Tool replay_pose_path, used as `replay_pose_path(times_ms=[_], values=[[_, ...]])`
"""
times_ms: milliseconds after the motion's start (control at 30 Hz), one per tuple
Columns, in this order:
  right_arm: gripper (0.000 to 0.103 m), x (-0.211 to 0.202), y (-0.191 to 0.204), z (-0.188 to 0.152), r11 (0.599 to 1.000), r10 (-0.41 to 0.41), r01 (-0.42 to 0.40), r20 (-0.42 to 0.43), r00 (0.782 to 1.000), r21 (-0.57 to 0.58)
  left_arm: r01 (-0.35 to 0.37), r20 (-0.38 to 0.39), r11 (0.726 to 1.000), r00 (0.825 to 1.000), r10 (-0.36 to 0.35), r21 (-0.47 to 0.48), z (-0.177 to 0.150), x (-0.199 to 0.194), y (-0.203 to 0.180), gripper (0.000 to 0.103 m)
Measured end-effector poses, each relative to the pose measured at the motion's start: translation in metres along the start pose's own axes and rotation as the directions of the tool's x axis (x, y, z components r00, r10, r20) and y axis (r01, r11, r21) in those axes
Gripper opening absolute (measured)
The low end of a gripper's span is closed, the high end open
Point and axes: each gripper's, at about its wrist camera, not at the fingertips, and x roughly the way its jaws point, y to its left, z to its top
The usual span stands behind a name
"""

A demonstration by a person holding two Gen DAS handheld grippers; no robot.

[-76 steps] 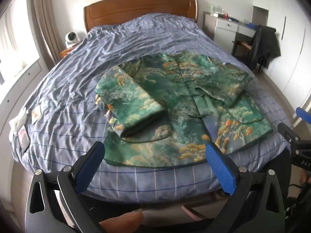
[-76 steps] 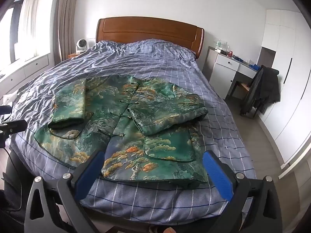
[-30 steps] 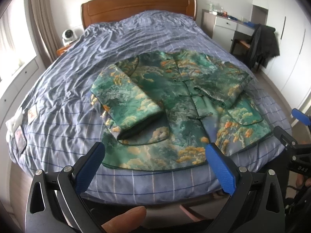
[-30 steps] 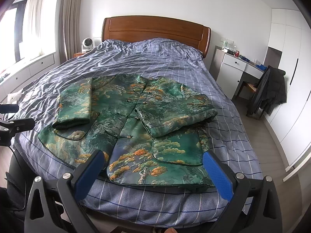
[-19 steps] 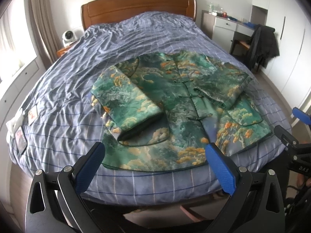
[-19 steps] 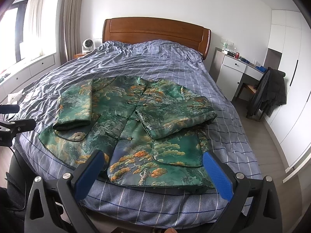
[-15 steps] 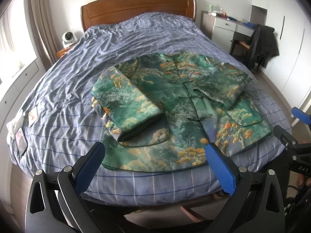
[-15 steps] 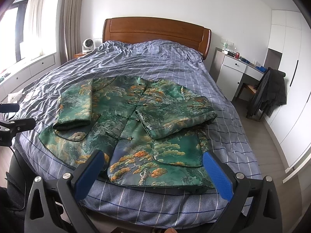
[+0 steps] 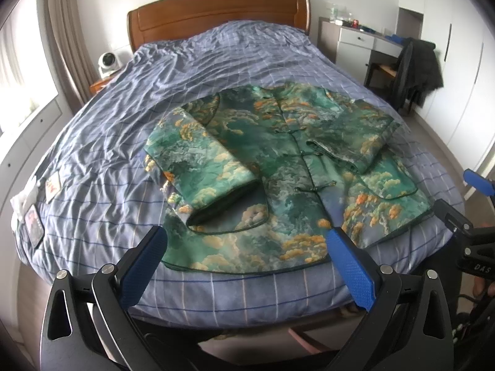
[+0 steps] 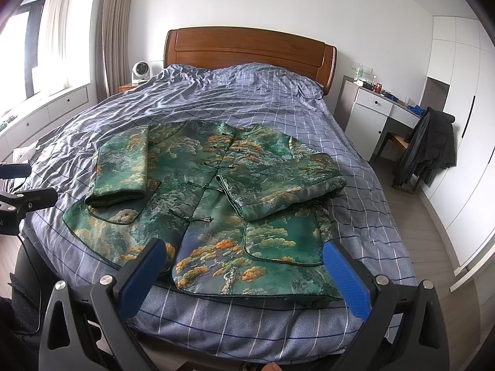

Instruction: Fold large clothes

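Observation:
A green jacket with an orange and teal cloud pattern [image 9: 278, 167] [image 10: 213, 191] lies flat on the bed, front up, with both sleeves folded in over the body. Its hem runs along the bed's near edge. My left gripper [image 9: 244, 241] hangs open just off the foot of the bed, in front of the hem's left half, holding nothing. My right gripper [image 10: 244, 252] is open too, in front of the hem's right half, empty. Each gripper shows at the edge of the other's view.
The bed [image 10: 216, 92] has a blue checked cover and a wooden headboard [image 10: 247, 49]. A white desk [image 10: 380, 108] and a chair with a dark coat [image 10: 430, 145] stand to the right. A small fan [image 10: 140, 72] sits on the nightstand at left. Wardrobes line the right wall.
Both grippers have drifted only slightly at the foot of the bed. A fingertip at the bottom of the left wrist view is gone. The jacket has not moved.

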Motion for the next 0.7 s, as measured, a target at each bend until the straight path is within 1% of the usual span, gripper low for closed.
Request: replay_pose_path(times_ms=[700], values=[[0.103,-0.0007,0.0014,-0.0004,1.0,0.0,0.0,-0.002,1.0,0.0,0.0,0.005,1.0,1.0,0.0,0.007,-0.0005,-0.0016,-0.006,0.103]])
